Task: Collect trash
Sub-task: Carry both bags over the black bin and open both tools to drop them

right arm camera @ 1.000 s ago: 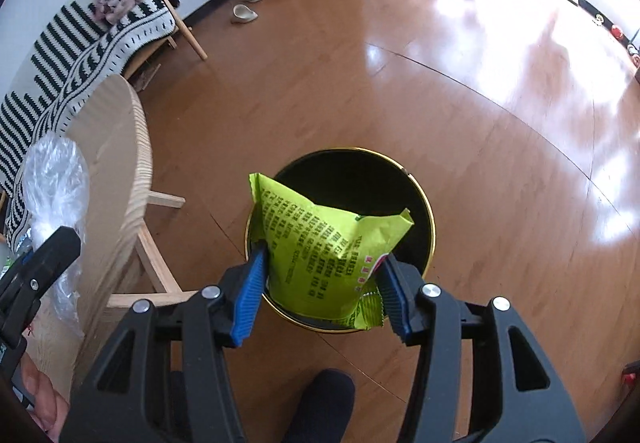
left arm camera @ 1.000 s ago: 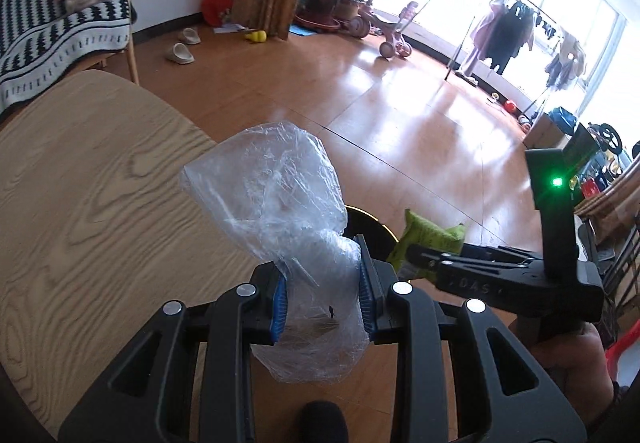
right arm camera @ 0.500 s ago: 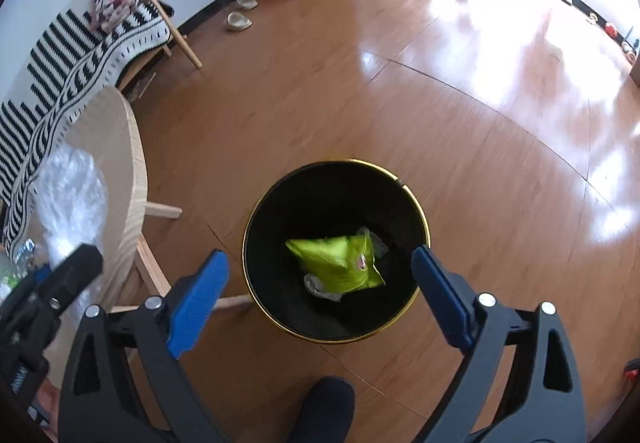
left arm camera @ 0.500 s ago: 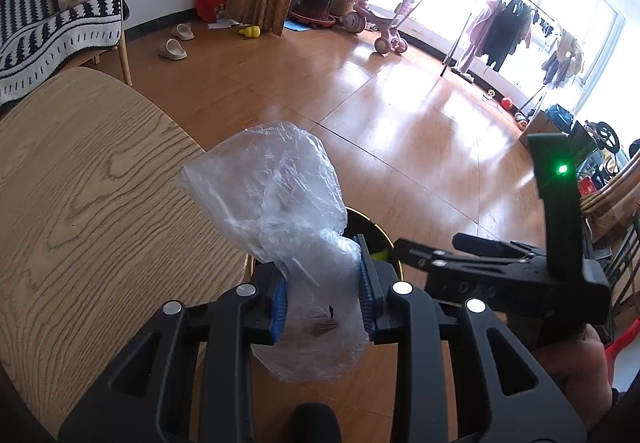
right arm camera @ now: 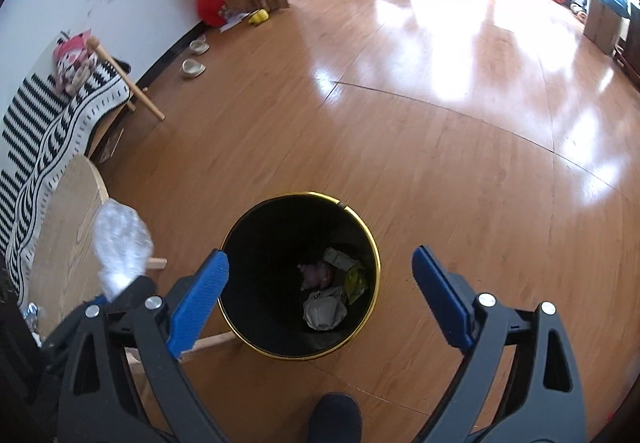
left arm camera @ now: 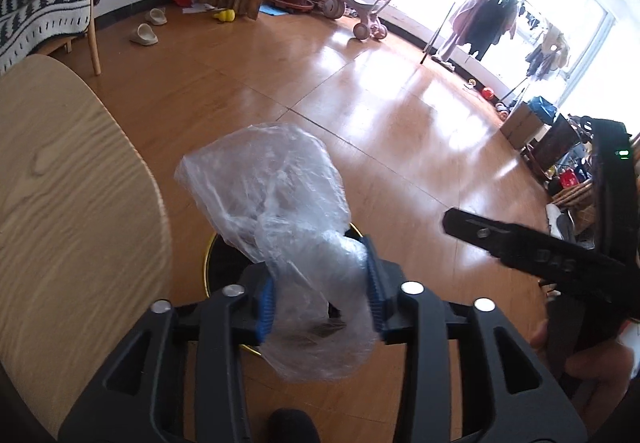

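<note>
- The left gripper [left arm camera: 320, 293] is carrying a crumpled clear plastic bag [left arm camera: 276, 211]; its jaws have just been opening a little, yet the blue pads [left arm camera: 374, 293] are still touching the bag on both sides.
- The bag's long axis is running from the jaws up and away to the left, its wider end pointing past the rounded edge of the wooden table [left arm camera: 72, 179].
- The black bin [right arm camera: 300, 277] with the gold rim is standing on the wooden floor [right arm camera: 440, 147] just beside the table, with wide bare floor lying beyond it.
- The right gripper [right arm camera: 320, 295] is hanging over the bin, its jaws standing far apart with nothing between them.
- A green wrapper [right arm camera: 356, 281] and crumpled scraps are lying in the bin's bottom.
- Raised lettering on the right gripper's side is too blurred to read.
</note>
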`<state>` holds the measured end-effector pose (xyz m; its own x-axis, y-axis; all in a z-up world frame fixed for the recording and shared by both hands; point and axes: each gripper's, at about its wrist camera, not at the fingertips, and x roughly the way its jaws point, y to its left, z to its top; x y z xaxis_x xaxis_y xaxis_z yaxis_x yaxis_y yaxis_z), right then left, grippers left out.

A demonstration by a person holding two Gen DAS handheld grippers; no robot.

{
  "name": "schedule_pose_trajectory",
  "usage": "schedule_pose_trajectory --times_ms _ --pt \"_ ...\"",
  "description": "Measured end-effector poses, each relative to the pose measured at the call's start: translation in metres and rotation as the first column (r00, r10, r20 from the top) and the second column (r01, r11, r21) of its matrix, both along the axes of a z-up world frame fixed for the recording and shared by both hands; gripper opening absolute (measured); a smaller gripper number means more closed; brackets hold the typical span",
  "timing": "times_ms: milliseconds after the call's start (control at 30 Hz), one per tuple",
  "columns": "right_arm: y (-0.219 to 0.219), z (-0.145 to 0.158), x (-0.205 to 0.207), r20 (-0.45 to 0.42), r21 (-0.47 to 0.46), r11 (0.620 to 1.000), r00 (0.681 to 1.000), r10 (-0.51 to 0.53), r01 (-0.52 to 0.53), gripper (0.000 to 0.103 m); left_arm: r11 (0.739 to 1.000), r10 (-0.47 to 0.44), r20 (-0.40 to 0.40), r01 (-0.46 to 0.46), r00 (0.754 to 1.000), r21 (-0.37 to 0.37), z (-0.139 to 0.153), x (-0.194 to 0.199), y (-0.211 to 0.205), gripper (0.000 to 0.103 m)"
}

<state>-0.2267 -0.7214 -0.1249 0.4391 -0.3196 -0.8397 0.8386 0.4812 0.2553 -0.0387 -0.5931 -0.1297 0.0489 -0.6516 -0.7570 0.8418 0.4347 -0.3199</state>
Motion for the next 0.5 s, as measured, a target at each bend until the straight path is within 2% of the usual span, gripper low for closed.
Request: schedule_pose_trajectory --times_ms 167,400,500 --pt "-0.001 0.003 -0.004 0.014 -0.001 1.0 1.0 -0.002 0.002 0.09 1.0 0.002 -0.013 -0.003 1.0 -0.014 -0.006 -0.006 -0.008 0.07" --pt "-0.001 0.006 -0.004 0.023 -0.005 1.0 1.0 0.0 0.0 0.09 1.0 0.008 -0.003 -0.008 1.0 -0.012 -0.001 -0.006 -0.007 0.078" --pt "0.005 0.011 0.005 0.032 -0.007 1.0 0.999 0.024 -0.024 0.09 0.999 0.032 0.018 -0.031 0.999 -0.011 0.008 -0.002 0.005 0.086"
